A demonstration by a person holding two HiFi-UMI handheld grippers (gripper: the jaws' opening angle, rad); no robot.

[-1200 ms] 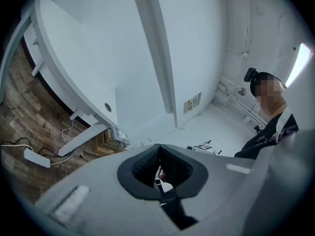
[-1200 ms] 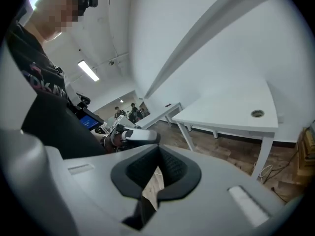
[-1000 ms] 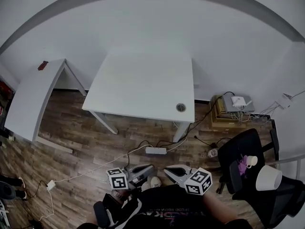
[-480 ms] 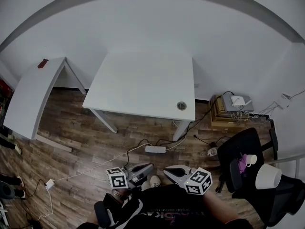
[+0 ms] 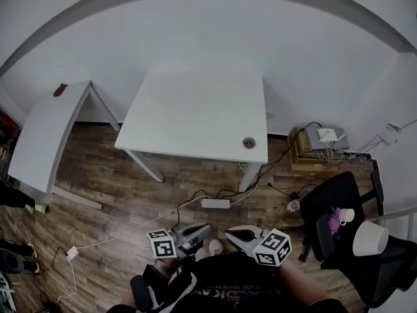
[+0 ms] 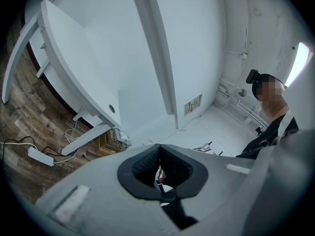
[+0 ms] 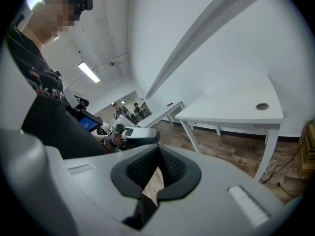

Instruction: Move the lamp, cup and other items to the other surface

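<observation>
Lamp (image 5: 370,238) and cup (image 5: 347,215) on chair (image 5: 331,199), lower right, sit slightly further right than before. Left gripper (image 5: 206,229), right gripper (image 5: 229,232), bottom centre: fingers pressed together, empty.

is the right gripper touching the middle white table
Apart. The head view shows the right gripper held low near the person, with a wide strip of wooden floor between it and the white table.

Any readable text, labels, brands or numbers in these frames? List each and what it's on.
Nothing reads clearly.
Print on the person's dark shirt: too blurred to read.
Blue screen: too small to read.
Wall plate: nothing legible.
Left marker cube and right marker cube: square patterns only, no letters.
</observation>
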